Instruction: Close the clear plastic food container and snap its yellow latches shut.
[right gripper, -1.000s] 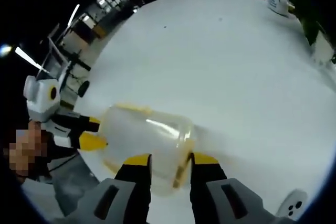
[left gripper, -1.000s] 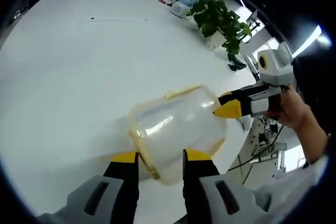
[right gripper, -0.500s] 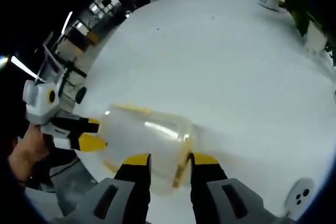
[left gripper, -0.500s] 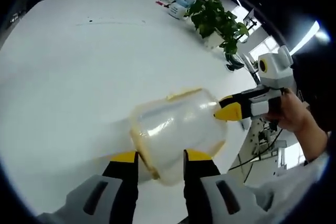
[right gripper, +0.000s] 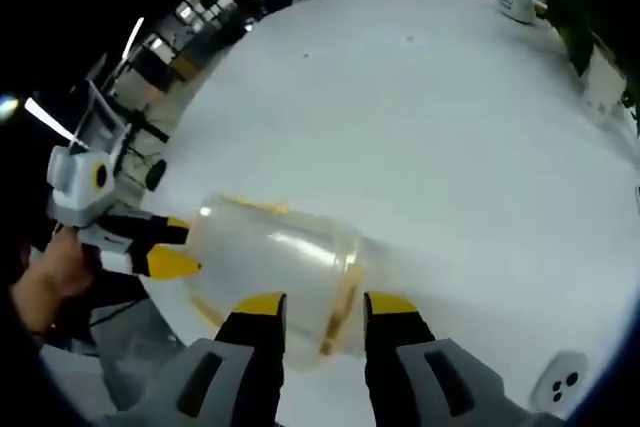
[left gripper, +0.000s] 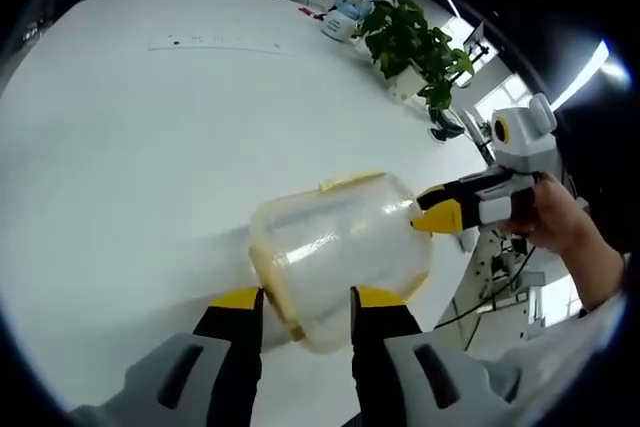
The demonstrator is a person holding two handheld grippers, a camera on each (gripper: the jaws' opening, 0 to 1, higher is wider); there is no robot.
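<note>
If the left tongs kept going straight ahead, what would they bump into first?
The clear plastic box. Its yellow-rimmed end already sits between the left tongs, so they would likely push straight into it, though depth is hard to judge.

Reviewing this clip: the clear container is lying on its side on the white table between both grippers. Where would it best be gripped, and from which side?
Probably by the yellow-trimmed rim, coming in from the container's open end. The clear body is wide, rounded and smooth, too broad for the jaws, while the rim is a thin edge they can straddle. The left gripper and right gripper each sit at it that way.
</note>
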